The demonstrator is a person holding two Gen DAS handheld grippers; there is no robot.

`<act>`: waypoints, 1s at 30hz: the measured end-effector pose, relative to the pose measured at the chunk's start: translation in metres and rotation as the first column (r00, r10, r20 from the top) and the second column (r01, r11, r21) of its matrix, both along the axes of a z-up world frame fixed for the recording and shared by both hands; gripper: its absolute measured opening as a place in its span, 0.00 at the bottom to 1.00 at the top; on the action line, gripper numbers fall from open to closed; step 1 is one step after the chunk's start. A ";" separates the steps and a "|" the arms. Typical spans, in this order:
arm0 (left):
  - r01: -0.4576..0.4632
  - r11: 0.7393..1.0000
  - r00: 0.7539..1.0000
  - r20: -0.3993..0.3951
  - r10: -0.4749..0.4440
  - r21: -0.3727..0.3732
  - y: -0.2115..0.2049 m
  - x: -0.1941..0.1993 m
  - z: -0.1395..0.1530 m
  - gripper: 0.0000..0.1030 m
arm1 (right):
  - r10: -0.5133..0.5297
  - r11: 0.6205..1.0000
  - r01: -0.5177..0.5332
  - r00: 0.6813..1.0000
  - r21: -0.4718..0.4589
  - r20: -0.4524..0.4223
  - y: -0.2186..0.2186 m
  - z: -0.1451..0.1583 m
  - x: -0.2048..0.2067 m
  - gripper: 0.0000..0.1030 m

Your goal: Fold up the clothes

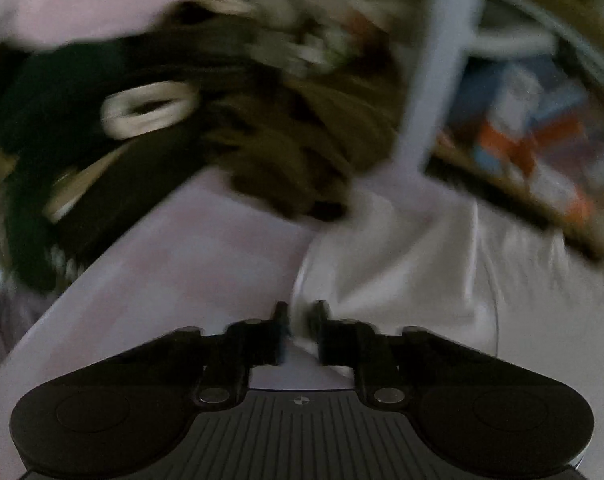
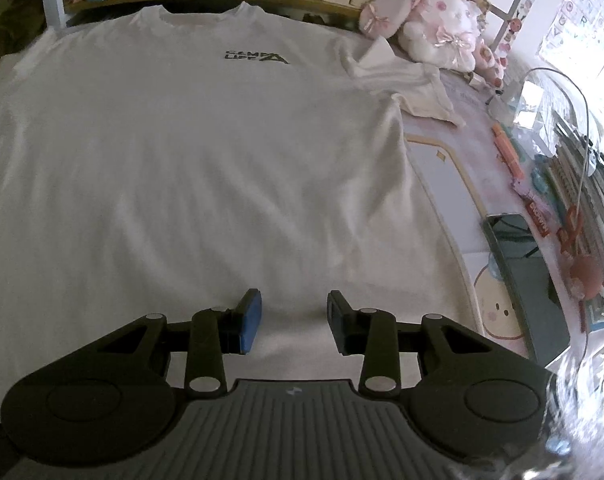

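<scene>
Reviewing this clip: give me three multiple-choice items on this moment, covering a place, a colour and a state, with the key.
1. Where is the pink plush toy?
A. beyond the shirt's right sleeve
B. on the shirt's chest
C. between the jaws

2. What colour is the printed logo on the white cotton T-shirt?
A. red
B. black
C. green

3. How is the right gripper?
A. shut on the hem
B. gripping a sleeve
C. open over the hem

Key: A, it lies by the shelf past the sleeve; B, dark lettering; C, jaws apart over cloth.
</scene>
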State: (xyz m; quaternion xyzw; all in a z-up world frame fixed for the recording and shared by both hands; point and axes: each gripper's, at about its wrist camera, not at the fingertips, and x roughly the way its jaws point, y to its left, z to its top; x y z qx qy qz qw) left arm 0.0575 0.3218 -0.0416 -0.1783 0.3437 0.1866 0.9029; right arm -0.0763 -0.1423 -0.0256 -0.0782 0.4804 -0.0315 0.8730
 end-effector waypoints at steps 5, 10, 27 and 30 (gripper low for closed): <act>0.106 0.994 0.993 -0.057 -0.106 -0.013 -0.005 -0.003 -0.001 0.18 | -0.009 1.000 0.009 1.000 0.024 0.001 -0.005 0.000 0.003 0.33; 0.195 0.971 0.980 0.020 -0.199 0.139 -0.029 -0.014 0.026 0.28 | -0.007 1.000 0.007 1.000 0.027 0.000 -0.008 0.000 0.006 0.33; 0.601 0.775 0.795 -0.054 -0.604 0.193 -0.148 0.040 0.015 0.40 | -0.061 0.998 0.060 0.998 0.023 0.017 -0.035 0.004 0.008 0.38; 0.608 0.767 0.790 -0.060 -0.610 0.207 -0.153 0.051 0.017 0.46 | -0.148 0.989 0.148 0.988 -0.018 0.040 -0.063 0.006 0.010 0.37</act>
